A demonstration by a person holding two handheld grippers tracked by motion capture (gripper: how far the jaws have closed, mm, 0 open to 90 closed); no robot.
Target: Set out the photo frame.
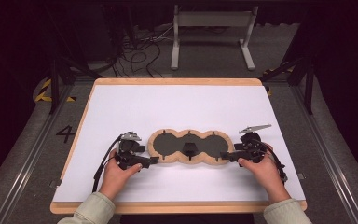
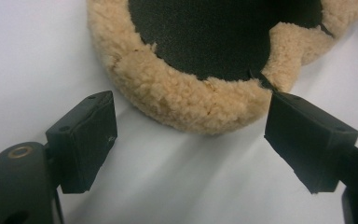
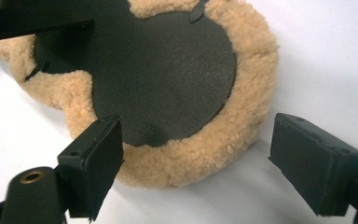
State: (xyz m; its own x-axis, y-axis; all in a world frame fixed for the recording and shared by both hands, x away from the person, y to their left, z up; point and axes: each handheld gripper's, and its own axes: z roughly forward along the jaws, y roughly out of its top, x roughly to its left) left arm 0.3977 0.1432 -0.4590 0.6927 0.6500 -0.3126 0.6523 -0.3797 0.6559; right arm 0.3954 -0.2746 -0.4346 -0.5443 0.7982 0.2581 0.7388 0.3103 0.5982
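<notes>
High view shows a fleece-edged pad (image 1: 189, 146) lying flat near the middle of the desk (image 1: 177, 105), a little toward the person's side. It has three round lobes in a row, with dark insides and a tan woolly rim.

At about 9 o'clock from the pad, the left tool (image 1: 154, 160) is held in the left hand (image 1: 117, 171). This forearm comes in from the bottom edge, and the hand wraps around the tool body, so the tool lies low and nearly level and points toward 3 o'clock, at the left lobe. At about 3 o'clock from the pad, the right tool (image 1: 223, 155) is held by the right hand (image 1: 262, 169) in the same low pose and points toward 9 o'clock, at the right lobe. Both tips are just beside the woolly rim.

Left gripper view shows the two black jaws wide apart, released, with the rim of the lobe at 12 o'clock between them; the right jaw is just beside the fleece, and whether it touches cannot be told. Right gripper view also shows spread jaws, gripping nothing; the left jaw stands in front of the rim, the right one apart from it.
</notes>
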